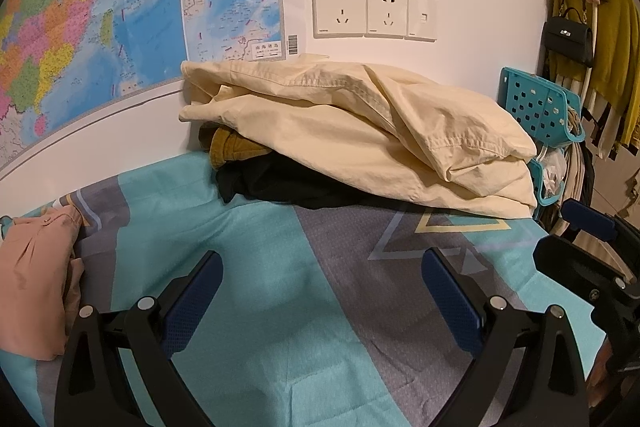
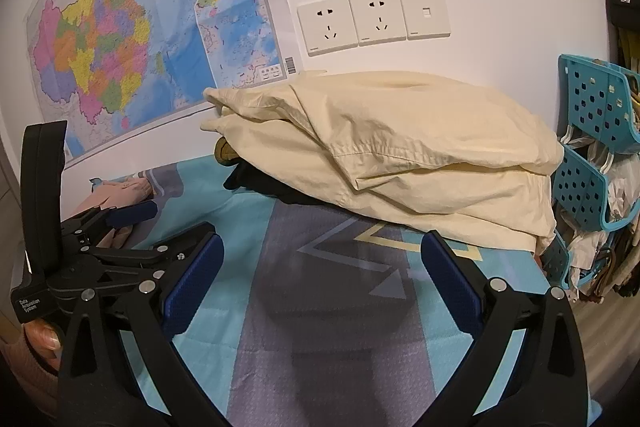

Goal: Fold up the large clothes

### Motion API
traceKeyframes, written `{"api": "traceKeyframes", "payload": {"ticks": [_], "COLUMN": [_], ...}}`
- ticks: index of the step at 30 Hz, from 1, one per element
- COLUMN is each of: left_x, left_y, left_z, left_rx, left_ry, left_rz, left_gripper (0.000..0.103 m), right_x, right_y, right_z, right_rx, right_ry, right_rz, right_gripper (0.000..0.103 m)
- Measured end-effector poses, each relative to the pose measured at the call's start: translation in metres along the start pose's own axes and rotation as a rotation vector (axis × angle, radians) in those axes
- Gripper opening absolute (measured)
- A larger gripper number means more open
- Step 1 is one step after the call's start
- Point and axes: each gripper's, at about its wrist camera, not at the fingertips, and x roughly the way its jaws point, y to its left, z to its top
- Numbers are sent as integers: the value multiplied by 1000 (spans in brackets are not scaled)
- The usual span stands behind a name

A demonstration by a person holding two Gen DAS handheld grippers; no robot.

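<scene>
While unclamped, "Data Acquisition System" label [image 2: 30,305]

Cream garment [image 1: 360,131]: matt creased cotton-like cloth; basket [image 1: 536,103]: glossy plastic.

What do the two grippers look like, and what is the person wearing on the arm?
Both the left gripper and the right gripper have black plastic frames with silver rivets and blue textured pads. The left one bears a white label, "Data Acquisition System". A pink knitted sleeve shows.

left gripper [image 1: 320,291] gapes empty over bedsheet [image 1: 280,227]; cream garment [image 1: 360,131] beyond
</scene>
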Motion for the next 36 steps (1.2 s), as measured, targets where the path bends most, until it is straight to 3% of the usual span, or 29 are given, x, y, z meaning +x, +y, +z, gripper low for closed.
{"api": "traceKeyframes", "payload": {"ticks": [10,16,26,32,34,35,36], "left_x": [11,29,77,102,109,111,113], "left_y": [9,22,59,65,65,65,65], "left_z": [8,16,37,42,45,46,47], "left_rx": [-21,-54,-156,-171,-173,-172,-172], "left_ry": [22,46,103,106,98,95,94], "left_rz": [1,13,20,19,11,7,5], "left_gripper": [96,96,96,96,96,96,96], "right_x": [13,33,114,164,174,180,181], "right_y": [-1,3,15,19,19,19,19], "right_z": [9,24,73,104,110,114,119], "right_rx": [1,-72,-285,-337,-355,-371,-373], "right_ry": [36,39,72,76,103,131,134], "right_rz": [12,-4,-77,-90,-67,-52,-52], "right_gripper": [97,97,97,97,83,50,24]}}
